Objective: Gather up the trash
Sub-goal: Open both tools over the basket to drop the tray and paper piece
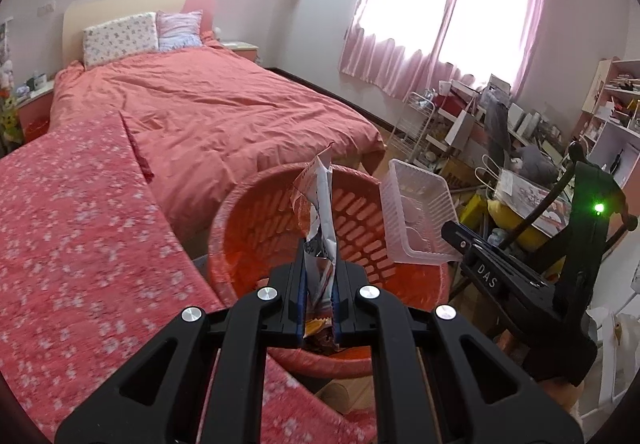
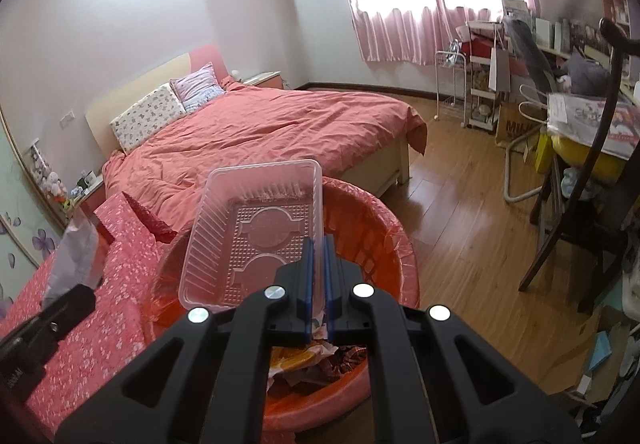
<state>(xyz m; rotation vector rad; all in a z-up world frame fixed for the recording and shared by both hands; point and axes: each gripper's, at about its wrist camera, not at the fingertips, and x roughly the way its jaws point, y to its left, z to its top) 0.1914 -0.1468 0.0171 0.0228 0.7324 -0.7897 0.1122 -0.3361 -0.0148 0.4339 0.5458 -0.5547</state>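
Note:
A red slotted waste basket lined with a red bag stands on the floor beside the bed; its rim also shows in the right wrist view. My left gripper is shut on a crumpled silver and red snack wrapper, held upright over the basket. My right gripper is shut on the wall of a clear plastic food tray, tilted above the basket. That tray and the right gripper appear at the right of the left wrist view. Orange and patterned wrappers lie in the basket's bottom.
A bed with a salmon cover fills the left and middle. A red flowered cloth covers a surface near my left hand. Wooden floor lies right of the basket, with a dark chair and cluttered shelves beyond.

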